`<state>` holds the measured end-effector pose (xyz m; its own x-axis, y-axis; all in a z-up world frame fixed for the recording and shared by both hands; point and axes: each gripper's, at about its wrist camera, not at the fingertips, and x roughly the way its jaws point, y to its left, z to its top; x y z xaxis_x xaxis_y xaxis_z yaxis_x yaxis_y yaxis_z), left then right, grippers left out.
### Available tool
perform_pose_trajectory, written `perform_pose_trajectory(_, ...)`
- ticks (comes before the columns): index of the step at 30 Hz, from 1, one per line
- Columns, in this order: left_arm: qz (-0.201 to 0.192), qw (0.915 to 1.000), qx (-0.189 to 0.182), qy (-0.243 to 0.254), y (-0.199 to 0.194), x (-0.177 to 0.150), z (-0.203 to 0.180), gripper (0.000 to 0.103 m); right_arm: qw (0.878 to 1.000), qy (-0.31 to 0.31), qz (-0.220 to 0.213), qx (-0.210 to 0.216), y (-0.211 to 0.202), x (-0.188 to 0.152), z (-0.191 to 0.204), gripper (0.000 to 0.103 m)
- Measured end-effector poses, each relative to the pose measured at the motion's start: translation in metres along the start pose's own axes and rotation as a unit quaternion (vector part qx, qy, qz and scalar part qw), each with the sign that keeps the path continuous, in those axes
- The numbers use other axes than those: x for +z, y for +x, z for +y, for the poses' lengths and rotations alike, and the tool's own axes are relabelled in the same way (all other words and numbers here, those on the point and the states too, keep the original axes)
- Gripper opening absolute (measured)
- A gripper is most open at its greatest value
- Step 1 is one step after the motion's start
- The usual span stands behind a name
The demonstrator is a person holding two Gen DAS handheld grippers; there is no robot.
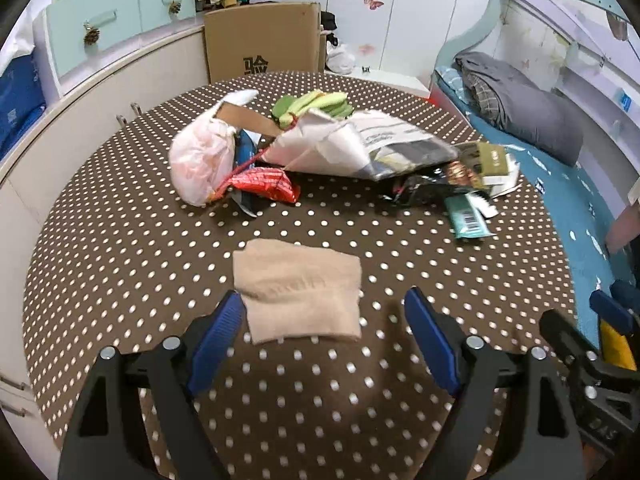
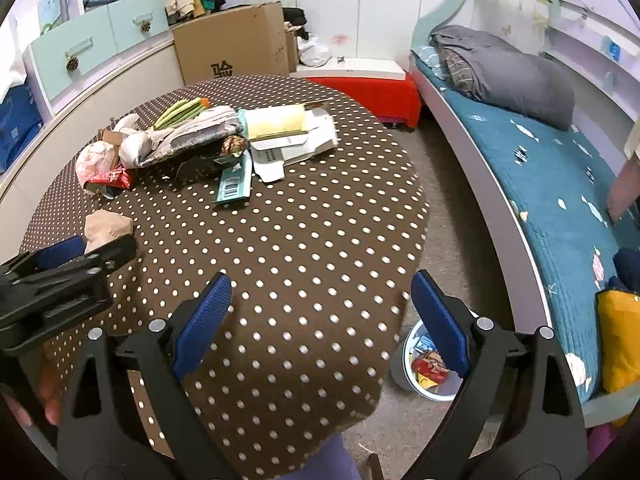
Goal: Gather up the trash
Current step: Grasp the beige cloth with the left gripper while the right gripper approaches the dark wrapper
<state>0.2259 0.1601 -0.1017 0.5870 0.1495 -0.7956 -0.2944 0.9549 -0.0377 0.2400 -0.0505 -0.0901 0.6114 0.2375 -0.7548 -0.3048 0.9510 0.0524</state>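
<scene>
The left gripper (image 1: 324, 312) hangs over the near part of the table, its blue-padded jaws spread wide with nothing pressed between them. A folded beige napkin (image 1: 298, 294) lies flat on the tablecloth (image 1: 120, 264) just ahead of the tips, its near corner close beside the left pad; whether pad and napkin touch cannot be told. The right gripper (image 2: 322, 300) is also spread wide and empty, poised over the table's near right edge.

Beyond the napkin, towards the middle of the table, sits the main heap of trash: a knotted pinkish plastic bag (image 1: 200, 156) on the left, a red wrapper (image 1: 266, 184) just beside it, and a large crumpled grey-white mailing bag (image 1: 360, 144) resting across the middle. Green vegetable stalks (image 1: 316, 106) lie on the far side of that bag. To the right are a dark wrapper (image 1: 428, 192), a teal packet (image 1: 468, 220) with a barcode, and a flattened white carton (image 2: 296, 144) with a yellow sheet on it.

On the floor beside the table, below the right gripper, stands a small bin (image 2: 404, 368) with colourful wrappers inside. Behind the table stands a cardboard box (image 1: 260, 40); a bed (image 2: 540, 168) with a teal cover and a grey pillow (image 2: 516, 80) runs along the right.
</scene>
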Motion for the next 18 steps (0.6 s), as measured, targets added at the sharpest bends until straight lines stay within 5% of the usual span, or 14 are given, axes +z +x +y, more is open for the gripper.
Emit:
perform_pose_trajectory(2,-0.010,0.9998,0.018,0.005,0.001,0.001,0.002,0.049,1.000,-0.005,0.000,0.002,0.004,0.004,0.003,0.089)
perform_pose_trajectory(5,-0.015,0.9998,-0.011,0.003,0.001,0.004,0.007,0.040,1.000,-0.011,0.000,0.015,0.013,0.013,0.008,0.089)
perform_pose_trajectory(10,-0.018,0.9990,-0.040,-0.013,0.002,0.007,0.019,0.039,0.998,-0.027,0.003,0.058,0.031,0.034,0.023,0.088)
perform_pose_trajectory(14,-0.016,0.9987,-0.044,-0.022,0.004,0.009,0.025,0.039,0.995,-0.038,0.023,0.092,0.052,0.048,0.038,0.060)
perform_pose_trajectory(18,-0.014,0.9986,-0.043,-0.027,0.005,0.012,0.027,0.039,0.996,-0.057,0.017,0.074,0.069,0.060,0.053,0.055)
